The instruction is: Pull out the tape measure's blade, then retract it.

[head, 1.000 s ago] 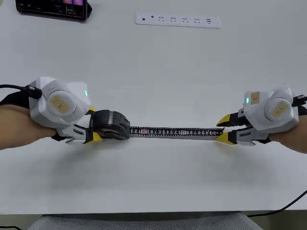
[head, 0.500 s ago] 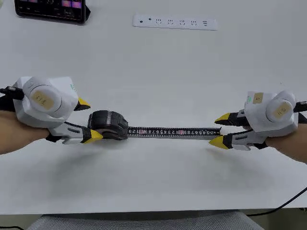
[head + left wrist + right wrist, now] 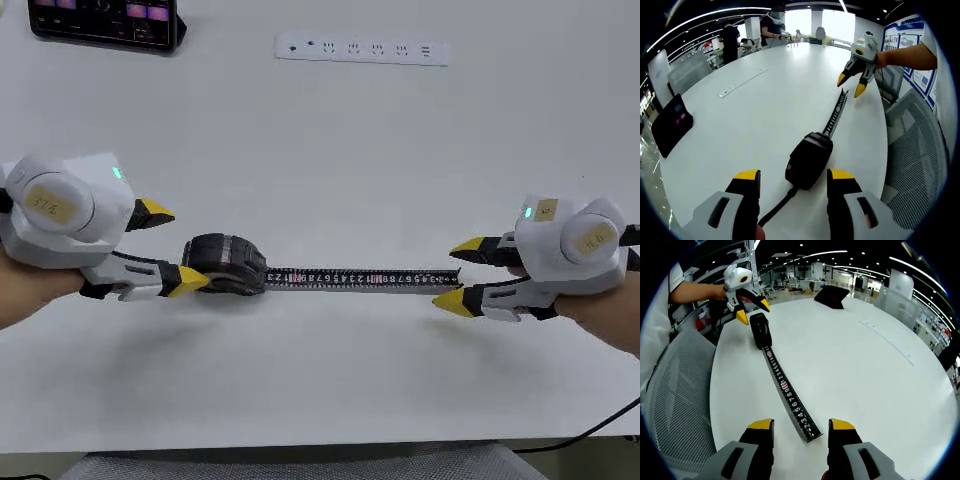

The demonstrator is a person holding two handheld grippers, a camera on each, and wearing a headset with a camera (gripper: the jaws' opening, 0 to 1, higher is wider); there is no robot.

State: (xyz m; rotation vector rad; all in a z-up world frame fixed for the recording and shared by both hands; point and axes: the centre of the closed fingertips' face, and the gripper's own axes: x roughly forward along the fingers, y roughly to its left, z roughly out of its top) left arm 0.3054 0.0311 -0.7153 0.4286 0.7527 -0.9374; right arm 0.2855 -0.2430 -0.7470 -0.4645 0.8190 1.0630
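Left tongs (image 3: 178, 246) wide behind the tape measure (image 3: 225, 264); right tongs (image 3: 455, 275) wide at the extended blade (image 3: 360, 277) tip, nothing gripped.

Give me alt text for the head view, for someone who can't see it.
A black tape measure case lies on a white table with its numbered blade drawn out to the right. Open, yellow-tipped white grippers flank it: the left gripper at the case, the right gripper at the blade's tip.

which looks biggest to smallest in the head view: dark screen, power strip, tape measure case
1. dark screen, though cut by the frame edge.
2-3. power strip and tape measure case: unsure; strip longer but thinner, and farther.
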